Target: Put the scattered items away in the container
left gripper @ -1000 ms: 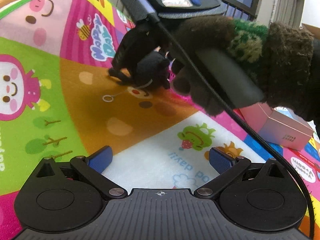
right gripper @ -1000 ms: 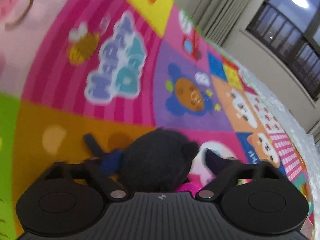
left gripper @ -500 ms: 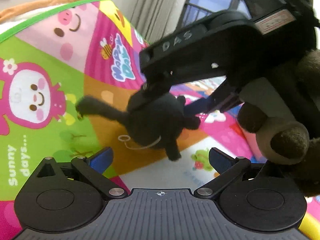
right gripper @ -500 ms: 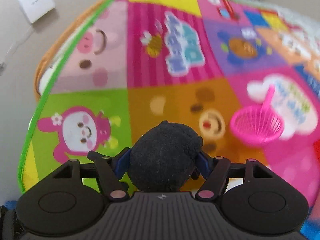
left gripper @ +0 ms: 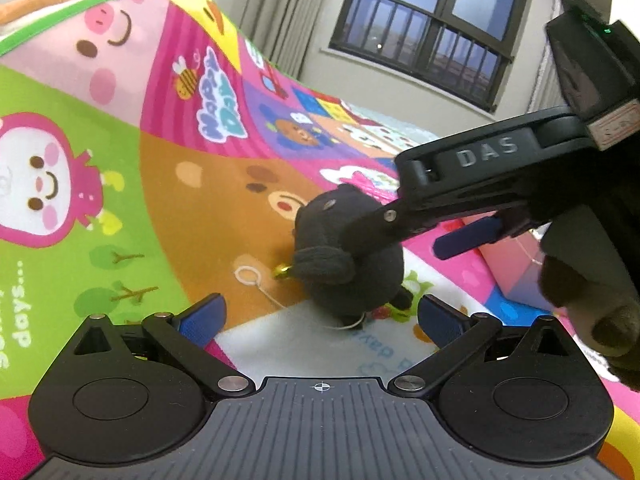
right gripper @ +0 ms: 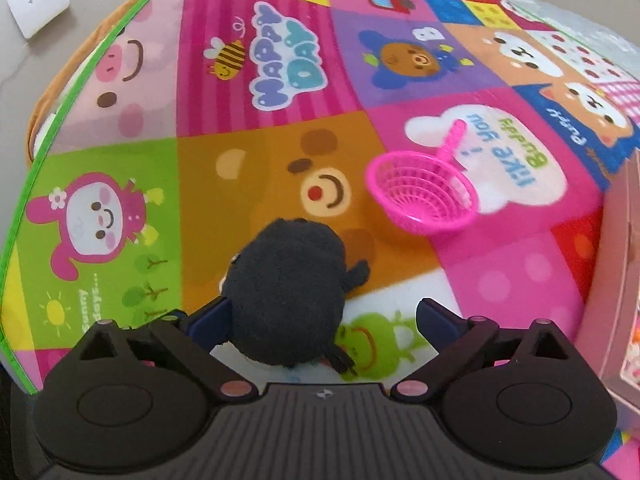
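Since the earlier frame, right gripper [right gripper: 322, 322] jaws are opening, releasing the black plush toy [right gripper: 286, 292] at lower centre. Left gripper [left gripper: 320, 320] is waiting wide, empty. Risk: toy is dropping onto the play mat [right gripper: 520, 280], missing the pink box [right gripper: 624, 240] at right edge.

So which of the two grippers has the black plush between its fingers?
The right gripper: its jaws are opening around the black plush, while the left gripper has only mat between its fingers.

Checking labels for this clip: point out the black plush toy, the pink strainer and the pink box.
black plush toy [right gripper: 284, 292], right wrist view, its round body.
pink strainer [right gripper: 424, 196], right wrist view, mesh bowl.
pink box [left gripper: 516, 264], left wrist view, its side.
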A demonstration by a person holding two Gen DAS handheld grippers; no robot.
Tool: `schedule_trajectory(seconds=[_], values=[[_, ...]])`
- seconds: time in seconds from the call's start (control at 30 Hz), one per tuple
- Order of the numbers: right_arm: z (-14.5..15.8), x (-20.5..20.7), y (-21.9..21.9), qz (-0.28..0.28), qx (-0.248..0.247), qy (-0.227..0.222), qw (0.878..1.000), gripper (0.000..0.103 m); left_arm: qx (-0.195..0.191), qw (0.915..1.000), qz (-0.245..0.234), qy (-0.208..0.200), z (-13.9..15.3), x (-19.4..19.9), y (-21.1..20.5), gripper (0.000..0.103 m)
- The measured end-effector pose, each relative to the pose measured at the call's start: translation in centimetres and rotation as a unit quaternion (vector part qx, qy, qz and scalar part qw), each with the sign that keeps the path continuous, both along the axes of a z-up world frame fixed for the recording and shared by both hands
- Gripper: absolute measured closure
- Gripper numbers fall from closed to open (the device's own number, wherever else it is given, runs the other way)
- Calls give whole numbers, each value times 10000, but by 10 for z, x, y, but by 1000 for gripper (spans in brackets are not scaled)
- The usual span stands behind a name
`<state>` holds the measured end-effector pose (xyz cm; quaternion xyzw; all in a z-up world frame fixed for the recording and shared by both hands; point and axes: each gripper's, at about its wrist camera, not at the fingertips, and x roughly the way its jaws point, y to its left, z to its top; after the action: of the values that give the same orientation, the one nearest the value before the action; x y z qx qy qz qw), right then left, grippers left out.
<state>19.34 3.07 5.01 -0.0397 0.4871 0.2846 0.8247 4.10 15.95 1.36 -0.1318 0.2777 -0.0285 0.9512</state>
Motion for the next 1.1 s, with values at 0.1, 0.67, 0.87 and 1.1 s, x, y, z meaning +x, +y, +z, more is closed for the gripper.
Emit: schedule_trajectory(seconds=[0.1,0.67,0.87,1.1], values=[[2,-3,-2,-2,-83,-90,9999,5,51,10000,-27,2,0,-2,-3,0],[29,60,-3,-914,-201,-704,9931,0,163,9999,-35,48,-3,-2,-8,0],[-13,85,32,-666,-899,-509,9924,0,103,9999,-70,82,-5,0,-7,0],[-18,80,35,-608,-1091,-596,9904,24,109,9999,-70,86,-5,1,-7,0]])
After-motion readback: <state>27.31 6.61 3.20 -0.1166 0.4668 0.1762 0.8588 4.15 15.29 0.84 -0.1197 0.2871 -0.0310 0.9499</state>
